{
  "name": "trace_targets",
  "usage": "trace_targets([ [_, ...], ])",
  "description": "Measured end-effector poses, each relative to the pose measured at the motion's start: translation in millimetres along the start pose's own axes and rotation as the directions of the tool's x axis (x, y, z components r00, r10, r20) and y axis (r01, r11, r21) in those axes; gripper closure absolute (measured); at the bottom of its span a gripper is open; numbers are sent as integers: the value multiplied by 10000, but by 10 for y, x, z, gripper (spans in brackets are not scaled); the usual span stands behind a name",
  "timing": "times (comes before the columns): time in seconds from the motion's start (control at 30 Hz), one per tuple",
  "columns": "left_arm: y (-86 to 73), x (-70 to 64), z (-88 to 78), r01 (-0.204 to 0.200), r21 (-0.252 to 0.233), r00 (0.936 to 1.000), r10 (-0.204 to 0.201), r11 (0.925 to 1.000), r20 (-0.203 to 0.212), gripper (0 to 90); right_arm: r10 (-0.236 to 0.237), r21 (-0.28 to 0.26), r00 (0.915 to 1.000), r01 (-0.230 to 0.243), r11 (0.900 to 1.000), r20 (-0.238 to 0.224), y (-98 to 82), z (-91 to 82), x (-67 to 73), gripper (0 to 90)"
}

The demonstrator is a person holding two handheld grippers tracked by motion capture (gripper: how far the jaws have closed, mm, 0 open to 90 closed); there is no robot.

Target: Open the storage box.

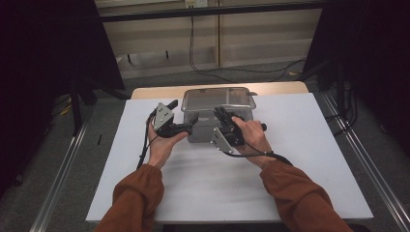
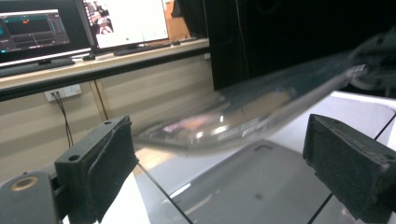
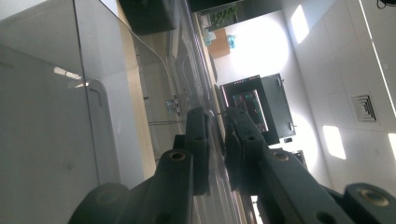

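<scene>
A clear plastic box is sitting at the far middle of a white sheet covering the table, whose bare wooden edge is showing beyond it. The box has smooth, glossy walls and rounded corners. A transparent lid is resting over its top, tilted, thin and shiny with a raised rim.

The right gripper is pinching the lid's near right edge; in the right gripper view its black jaws are pressing together on the clear rim. The left gripper is hovering at the box's left side with jaws spread wide; in the left gripper view the matte, blocky pads are standing apart with the blurred lid edge between them, untouched.

Contents of the box are hard to make out through the glare. Rust-orange sleeves are being cut off at the bottom edge.
</scene>
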State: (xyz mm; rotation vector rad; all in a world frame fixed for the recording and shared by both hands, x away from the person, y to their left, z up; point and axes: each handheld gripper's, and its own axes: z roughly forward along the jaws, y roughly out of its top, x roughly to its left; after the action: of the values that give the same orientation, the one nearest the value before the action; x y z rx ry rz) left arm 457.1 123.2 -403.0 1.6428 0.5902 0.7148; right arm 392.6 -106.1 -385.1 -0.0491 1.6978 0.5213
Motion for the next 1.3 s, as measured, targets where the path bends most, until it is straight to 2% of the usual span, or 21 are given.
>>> trace_targets([
  [0.17, -49, 36, 50, -402, -17, 9990, 402, 9992, -206, 131, 38, 1, 10000, -38, 10000, 19, -13, 8, -18, 799],
  [0.23, -55, 75, 82, -669, 33, 9976, 670, 9978, -161, 154, -8, 8, 10000, 8, 10000, 13, -7, 15, -18, 800],
  [0.27, -47, 108, 119, -929, -31, 9953, 927, 9957, -281, 174, 20, -14, 10000, -20, 10000, 19, -5, 19, -18, 800],
  [0.33, -33, 123, 145, -904, -182, 9955, 898, 9957, -304, 217, -84, -30, 10000, 84, 10000, -16, -7, 29, -31, 801],
  [0.4, -20, 126, 151, -647, -384, 9971, 630, 9972, -422, 253, -69, -33, 10000, 69, 10000, -7, -12, 36, -48, 801],
  [0.43, -20, 126, 151, -647, -384, 9971, 630, 9972, -422, 281, -14, -22, 10000, 14, 10000, -25, -14, 35, -58, 800],
  [0.47, -20, 127, 153, -439, -521, 9983, 418, 9977, -411, 309, 30, -6, 10000, -30, 10000, -49, -15, 33, -60, 798],
  [0.5, -18, 130, 156, -415, -559, 9984, 392, 9976, -404, 309, 30, -6, 10000, -30, 10000, -49, -15, 33, -60, 798],
  [0.53, -6, 133, 139, -667, -514, 9971, 647, 9964, -404, 358, 23, 8, 10000, -23, 10000, -73, -17, 27, -51, 792],
  [0.77, -19, 126, 136, -1019, -296, 9945, 1010, 9944, -288, 465, 46, 35, 9999, -46, 10000, -139, -20, 16, -16, 770],
  [0.8, -10, 128, 126, -1350, -222, 9903, 1342, 9906, -360, 477, 289, -3, 9995, -289, 9996, -127, -26, 15, -16, 761],
  [0.83, -4, 137, 119, -1468, -192, 9888, 1462, 9890, -296, 480, 363, -9, 9993, -363, 9993, -121, -29, 15, -15, 757],
  [0.93, -14, 151, 113, -1464, -89, 9890, 1461, 9892, -226, 535, 636, -106, 9979, -637, 9979, -131, -51, 16, -4, 738],
  [1.07, -12, 145, 116, -1531, -72, 9879, 1529, 9882, -266, 541, 1134, -166, 9935, -1136, 9934, -126, -66, 21, -10, 686],
  [1.1, -12, 145, 116, -1531, -72, 9879, 1529, 9882, -266, 545, 1134, -166, 9935, -1136, 9934, -126, -66, 21, -10, 686],
  [1.13, -13, 143, 117, -1532, -69, 9879, 1530, 9882, -253, 545, 1276, -188, 9918, -1278, 9916, -111, -74, 17, -18, 658],
  [1.17, -15, 142, 118, -1517, -62, 9882, 1515, 9884, -242, 543, 1703, -176, 9853, -1705, 9852, -132, -103, 8, -29, 607],
  [1.2, -16, 142, 119, -1521, -72, 9881, 1519, 9883, -233, 543, 1703, -176, 9853, -1705, 9852, -132, -103, 8, -29, 607],
  [1.23, -15, 143, 117, -1531, -69, 9879, 1529, 9882, -257, 543, 1964, -177, 9804, -1966, 9803, -146, -125, 5, -29, 581],
  [1.27, -14, 144, 117, -1500, -81, 9884, 1497, 9887, -263, 543, 2316, -141, 9727, -2318, 9727, -167, -177, 2, -27, 518],
  [1.3, -14, 144, 117, -1500, -81, 9884, 1497, 9887, -263, 543, 2316, -141, 9727, -2318, 9727, -167, -177, 2, -27, 518],
])
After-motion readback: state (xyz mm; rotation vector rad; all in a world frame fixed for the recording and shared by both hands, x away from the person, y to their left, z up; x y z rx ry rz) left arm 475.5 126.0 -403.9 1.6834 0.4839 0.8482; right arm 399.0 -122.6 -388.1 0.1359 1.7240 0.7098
